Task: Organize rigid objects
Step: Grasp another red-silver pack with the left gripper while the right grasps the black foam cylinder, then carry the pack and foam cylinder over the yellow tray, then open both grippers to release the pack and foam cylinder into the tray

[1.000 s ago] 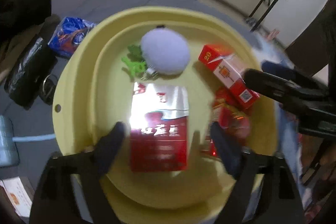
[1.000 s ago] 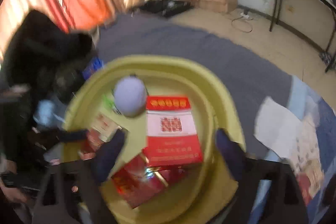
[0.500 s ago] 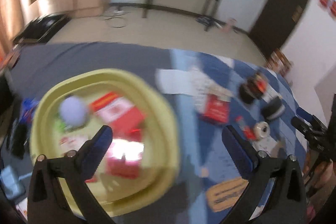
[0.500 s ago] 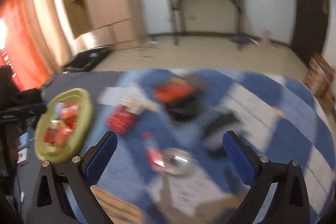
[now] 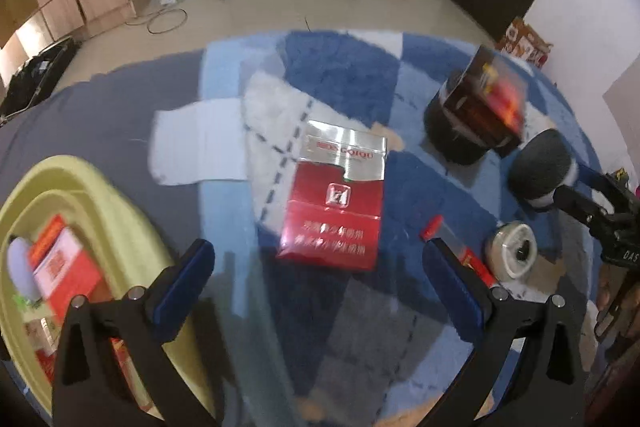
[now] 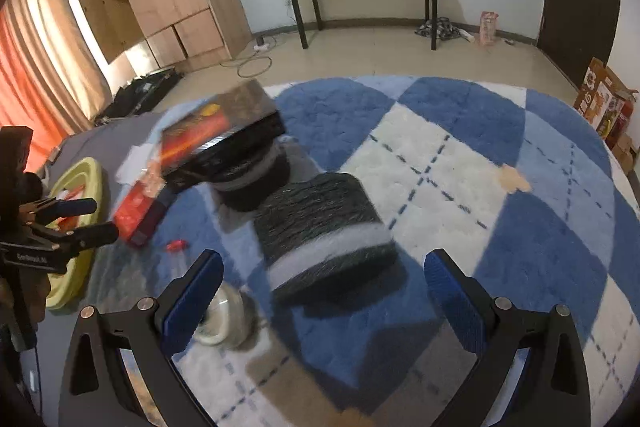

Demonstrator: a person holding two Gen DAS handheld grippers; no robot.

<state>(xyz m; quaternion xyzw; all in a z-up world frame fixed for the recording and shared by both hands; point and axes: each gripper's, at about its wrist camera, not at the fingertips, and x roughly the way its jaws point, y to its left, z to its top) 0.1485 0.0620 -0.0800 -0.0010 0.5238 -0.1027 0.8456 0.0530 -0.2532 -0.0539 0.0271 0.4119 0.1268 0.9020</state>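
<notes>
Left wrist view: left gripper [image 5: 318, 269] hangs over the blue checked rug [image 5: 352, 75], jaws spread wide w/ nothing between them. Straight ahead of it a red and silver carton [image 5: 334, 197] lies flat on the rug, apart from the pads. To the left sits the yellow basin [image 5: 116, 211], already holding several red packs [image 5: 62, 267] and a pale round thing at its edge, too cut off to name. White paper [image 5: 198, 147] lies between basin and carton. At right: a dark box [image 5: 486, 99] tilted on a black round object, a grey roll [image 5: 540, 167], a tape roll [image 5: 512, 253], and a small red-tipped item [image 5: 434, 227] just beside the right-hand pad. The other tool pokes in at the far right edge.

Right wrist view: right gripper [image 6: 324, 301] is also wide open and empty, aimed at the grey roll [image 6: 324, 227], which sits between the jaw lines but isn't touched. Dark box [image 6: 224, 135] leans behind it; tape roll [image 6: 222, 319] is by the left pad. Basin [image 6: 80, 171] is well apart, far left.

Progress, my read: part done. Some packs are in the basin; carton, box, rolls and small bits are left on the rug. Likely next grabs: carton for the left, grey roll for the right.
</notes>
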